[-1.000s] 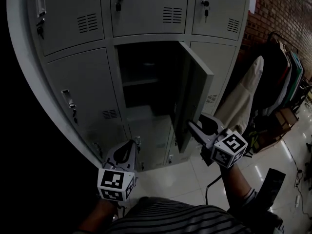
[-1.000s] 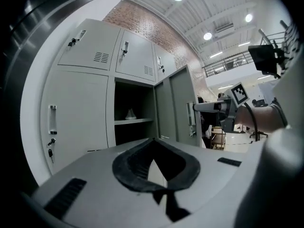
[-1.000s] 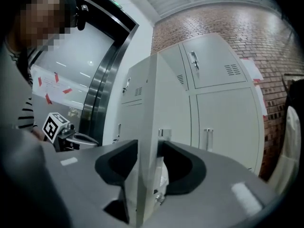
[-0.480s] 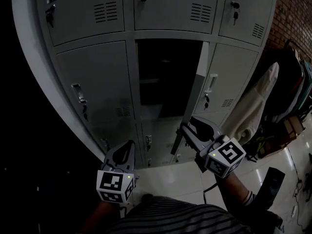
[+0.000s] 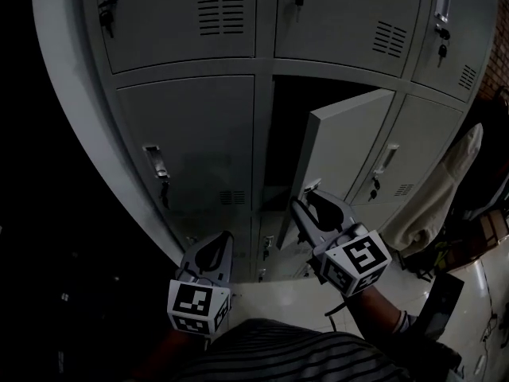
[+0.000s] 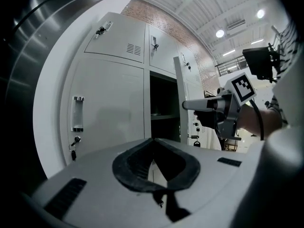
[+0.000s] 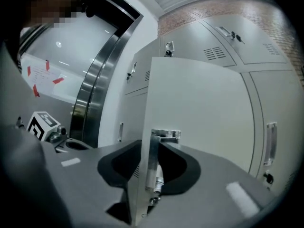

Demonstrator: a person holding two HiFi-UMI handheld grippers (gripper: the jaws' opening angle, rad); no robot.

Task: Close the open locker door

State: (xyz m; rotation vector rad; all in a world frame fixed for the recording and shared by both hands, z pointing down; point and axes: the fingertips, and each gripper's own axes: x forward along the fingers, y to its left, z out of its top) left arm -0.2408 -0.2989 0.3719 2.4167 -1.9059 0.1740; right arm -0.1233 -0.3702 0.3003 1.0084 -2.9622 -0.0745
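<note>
Head view: your right tool (image 5: pixel 306 207) met the half-open door (image 5: pixel 342 146) at its lower free corner; your left tool (image 5: pixel 213 249) hung lower, left of the door. Left gripper view: its jaws were together, empty. Right gripper view: your jaws pinched the door's edge.

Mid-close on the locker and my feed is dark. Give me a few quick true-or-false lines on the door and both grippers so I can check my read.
1. The locker door is fully shut. False: it stands ajar, with the dark compartment showing beside it.
2. The right gripper has the door's free edge, by the handle, between its jaws. True.
3. The left gripper grips a key. False: its jaws are together on nothing, apart from the door.
4. The upper-row lockers are closed. True.
</note>
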